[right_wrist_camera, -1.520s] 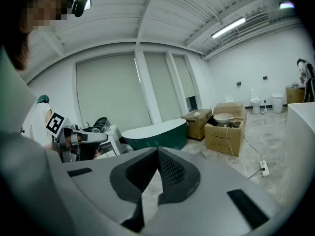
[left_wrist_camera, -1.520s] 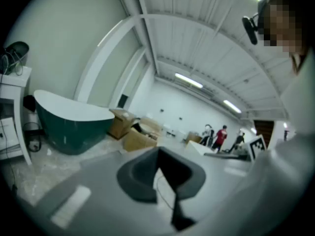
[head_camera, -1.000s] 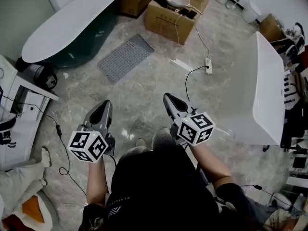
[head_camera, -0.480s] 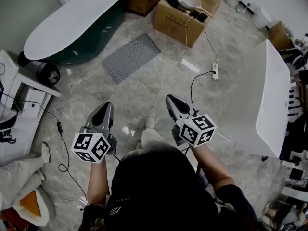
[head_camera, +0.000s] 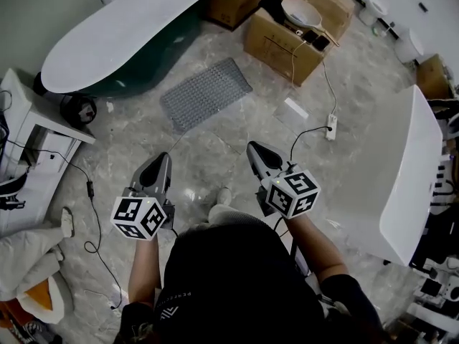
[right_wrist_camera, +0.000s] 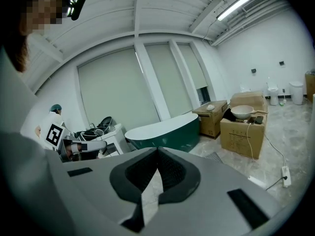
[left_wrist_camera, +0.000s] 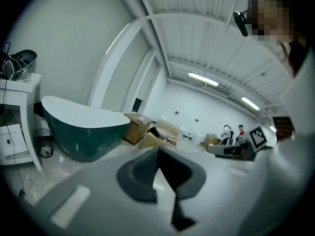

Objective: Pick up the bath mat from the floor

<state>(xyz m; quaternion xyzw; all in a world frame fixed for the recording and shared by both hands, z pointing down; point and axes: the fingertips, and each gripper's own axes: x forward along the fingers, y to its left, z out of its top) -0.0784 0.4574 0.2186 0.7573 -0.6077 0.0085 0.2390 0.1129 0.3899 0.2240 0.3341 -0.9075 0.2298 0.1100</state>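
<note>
Mat: the grey studded bath mat [head_camera: 206,93] lies flat on the floor [head_camera: 237,131], far ahead of you, just beside the green bathtub [head_camera: 115,41] and left of the open cardboard box [head_camera: 283,41].
Left gripper: your left gripper [head_camera: 162,160] is clenched, jaws tip to tip on nothing, well short of the mat.
Right gripper: your right gripper [head_camera: 253,150] is likewise empty, pads pressed together.
Handling: it looks thin, light and floppy, probably rubbery. Expect droop, maybe some cling to the smooth stone.
Where to grip: the near edge, one gripper towards each corner, so it hangs without folding.
First: you'll need both jaws released.
</note>
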